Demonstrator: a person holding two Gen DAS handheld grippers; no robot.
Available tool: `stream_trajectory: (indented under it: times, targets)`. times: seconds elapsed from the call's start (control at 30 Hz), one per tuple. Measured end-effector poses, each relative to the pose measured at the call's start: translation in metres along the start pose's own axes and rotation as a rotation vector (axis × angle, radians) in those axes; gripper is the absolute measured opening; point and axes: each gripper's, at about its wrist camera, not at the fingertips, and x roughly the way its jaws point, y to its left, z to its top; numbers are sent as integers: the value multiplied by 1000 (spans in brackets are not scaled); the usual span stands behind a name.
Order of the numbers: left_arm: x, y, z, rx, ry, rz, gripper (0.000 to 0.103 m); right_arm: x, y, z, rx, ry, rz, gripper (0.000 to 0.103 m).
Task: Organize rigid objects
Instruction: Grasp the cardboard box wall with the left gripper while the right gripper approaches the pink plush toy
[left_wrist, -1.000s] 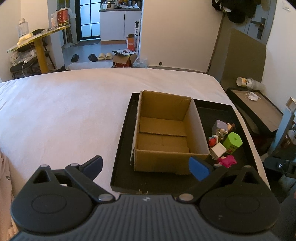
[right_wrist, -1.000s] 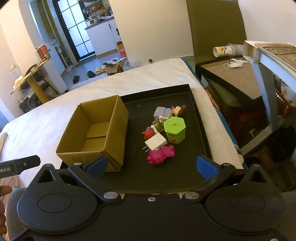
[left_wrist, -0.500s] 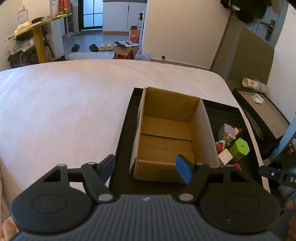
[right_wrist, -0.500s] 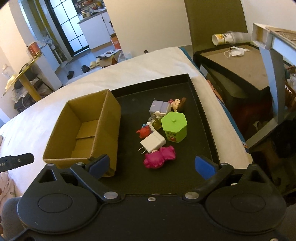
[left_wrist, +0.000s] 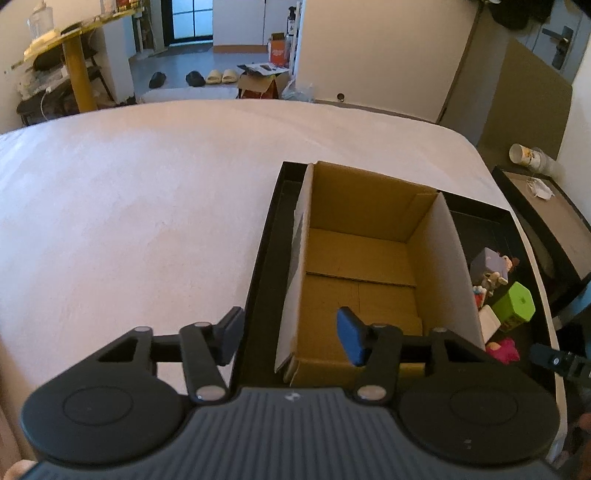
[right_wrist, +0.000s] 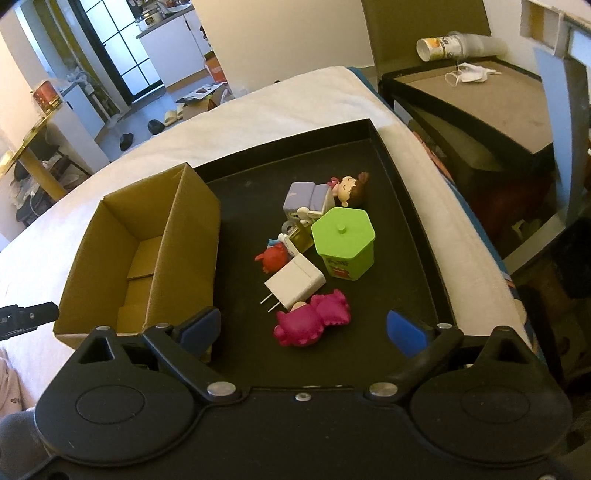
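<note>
Left gripper (left_wrist: 291, 338): jaws closing, half apart, straddling near-left wall of cardboard box (left_wrist: 360, 258), pads not touching it. Right gripper (right_wrist: 303, 328): jaws wide, closing slightly, nothing between, above pink figure (right_wrist: 314, 319). Black tray (right_wrist: 402, 206): box along left edge; white plug (right_wrist: 295, 282), green hexagonal container (right_wrist: 343, 247) and small toys clustered in middle.

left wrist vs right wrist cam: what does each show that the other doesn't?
Left wrist only: the left gripper, fingers closing astride the box's near-left wall without pressing it, and the whole box floor, bare.

Right wrist only: the right gripper, fingers wide and closing slightly with nothing between, plus a clear look at the pink toy and doll figure.

Both: cardboard box, black tray, green hexagonal container, white charger.
</note>
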Motion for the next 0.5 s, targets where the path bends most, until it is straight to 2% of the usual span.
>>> stream_trajectory:
  times: [0.27,0.37,0.5]
  targets:
    - [21,3,10,-9,40,13,50,26,-9,2,43,34,-2,92]
    - [31,4,13,-24,89,16,46,35,-12,3,58,45,2,92]
    - [41,2,14,8,104,46,43,44,-12,1,68,58,8,92]
